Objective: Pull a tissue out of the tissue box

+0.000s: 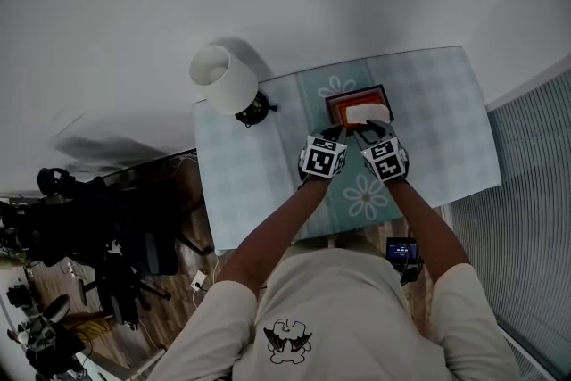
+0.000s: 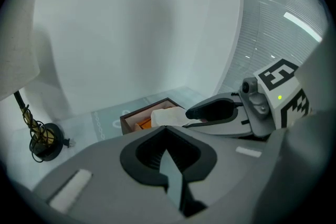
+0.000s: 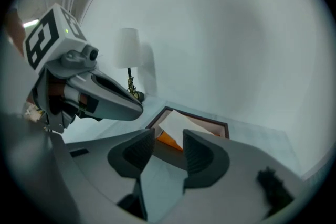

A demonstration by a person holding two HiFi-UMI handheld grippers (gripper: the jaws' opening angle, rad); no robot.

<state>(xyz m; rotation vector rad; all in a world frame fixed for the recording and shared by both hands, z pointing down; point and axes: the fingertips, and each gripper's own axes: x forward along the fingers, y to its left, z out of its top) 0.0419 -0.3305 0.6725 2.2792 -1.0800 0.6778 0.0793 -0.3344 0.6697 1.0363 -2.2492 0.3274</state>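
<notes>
A dark brown tissue box [image 1: 357, 94] with an orange inside stands on the checked tablecloth [image 1: 446, 120], and a white tissue [image 1: 366, 112] sticks up out of it. Both grippers hover side by side just short of its near edge. My left gripper [image 1: 338, 132] is shut and holds nothing; in its own view the left gripper [image 2: 165, 131] points at the box [image 2: 137, 119] and the tissue [image 2: 167, 117]. My right gripper [image 3: 169, 140] stands open with nothing between its pads; the tissue [image 3: 178, 124] and the box [image 3: 210, 124] lie just beyond it.
A white-shaded lamp [image 1: 223, 78] on a black base [image 1: 252, 111] stands at the table's left. Blinds [image 1: 526, 156] run along the right. A small black device [image 1: 403, 251] hangs by the table's near edge. Dark chairs and gear [image 1: 89, 227] fill the floor at left.
</notes>
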